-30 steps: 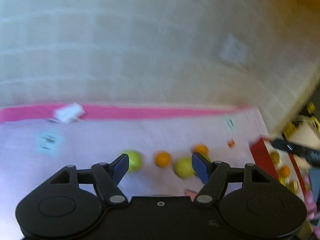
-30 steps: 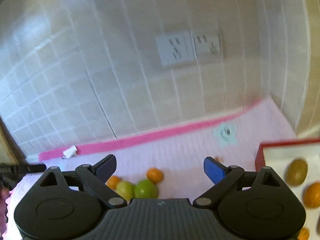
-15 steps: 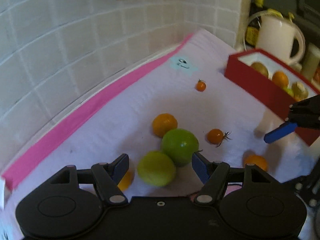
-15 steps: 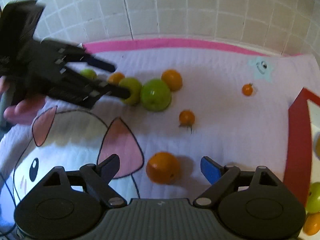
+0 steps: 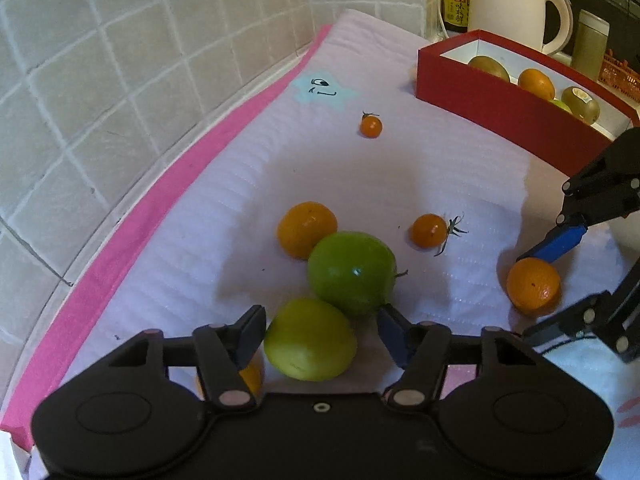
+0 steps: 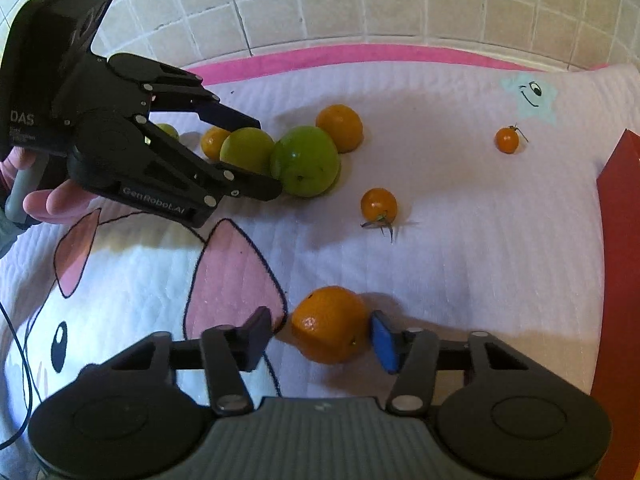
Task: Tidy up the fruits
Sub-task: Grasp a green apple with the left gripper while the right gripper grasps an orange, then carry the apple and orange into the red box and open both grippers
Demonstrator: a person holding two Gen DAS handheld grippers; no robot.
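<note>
1. Your left tool (image 5: 320, 332) is closing around the yellow-green fruit (image 5: 310, 339); the near pad looks to touch its skin, the far pad stands just off it.
2. Crowding that fruit: the big green fruit (image 5: 352, 272) presses against its far side, toward the red box (image 5: 500, 108), and the far finger sits right beside it.
3. An orange (image 5: 306, 229) touches the big green fruit on the wall side; another small orange fruit (image 5: 250, 376) hides under your near finger.
4. Your right tool (image 6: 320, 340) is closing on the lone orange (image 6: 330, 330); the blue pad is at its skin, the dark pad still apart.
5. That orange lies on the quilted mat (image 6: 460, 240), between the green cluster and the red box.
6. A stemmed cherry tomato (image 6: 379, 205) sits between the orange and the cluster; a second tomato (image 6: 507, 140) lies near the mat's star patch.
7. The red box holds kiwis (image 5: 489, 67) and an orange; a white kettle (image 5: 516, 0) stands behind it.
</note>
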